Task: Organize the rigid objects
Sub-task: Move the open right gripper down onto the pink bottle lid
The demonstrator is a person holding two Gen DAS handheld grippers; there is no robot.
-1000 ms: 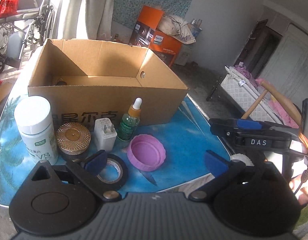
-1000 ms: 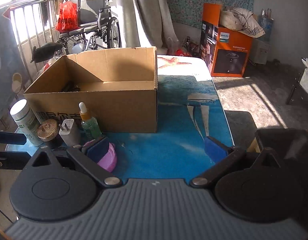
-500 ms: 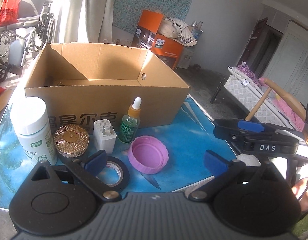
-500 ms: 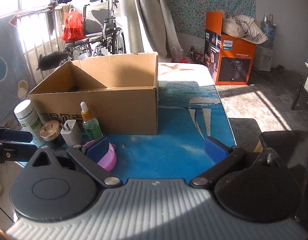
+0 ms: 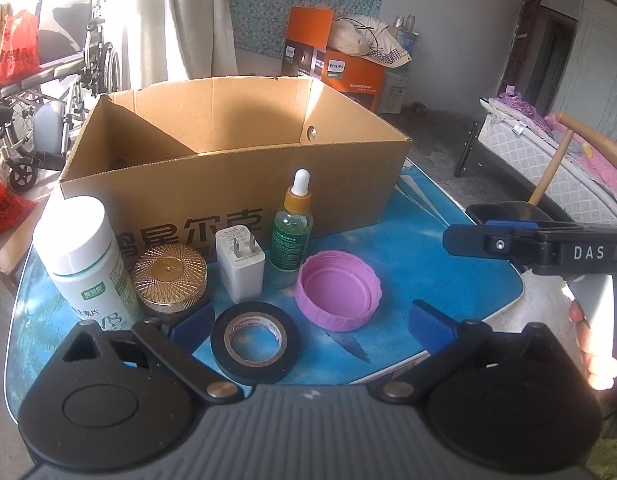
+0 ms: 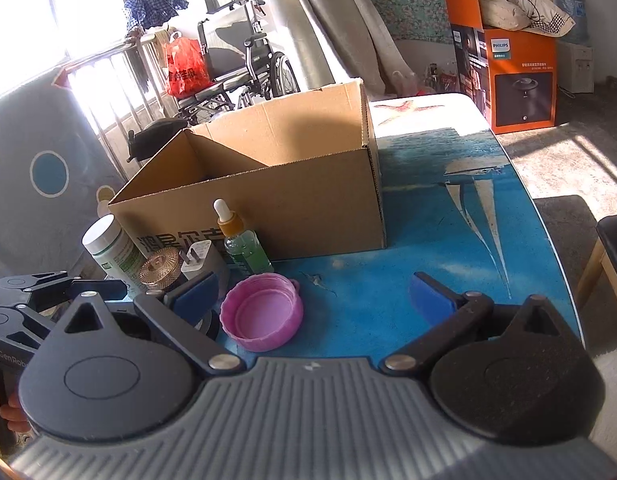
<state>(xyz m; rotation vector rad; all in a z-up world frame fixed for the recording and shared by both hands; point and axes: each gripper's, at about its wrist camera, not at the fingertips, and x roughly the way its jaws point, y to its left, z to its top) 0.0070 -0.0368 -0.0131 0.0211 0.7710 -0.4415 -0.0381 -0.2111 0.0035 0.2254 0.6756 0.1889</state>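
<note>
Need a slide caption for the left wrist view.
Open left gripper over tape roll and pink lid before cardboard box.

Free room: bare blue tabletop (image 6: 448, 240) right of the cardboard box (image 5: 236, 184), wide and unobstructed to the edge; box top open, interior reachable from above.

Obstacles: a tight row against the box's near wall — white bottle (image 5: 84, 260), gold-lidded jar (image 5: 170, 276), white plug adapter (image 5: 240, 264), dropper bottle (image 5: 291, 228). In front: black tape roll (image 5: 255, 342), pink lid (image 5: 339, 294), narrow gaps between.

Right tongs (image 5: 536, 246) hang over the tabletop's right edge.
</note>
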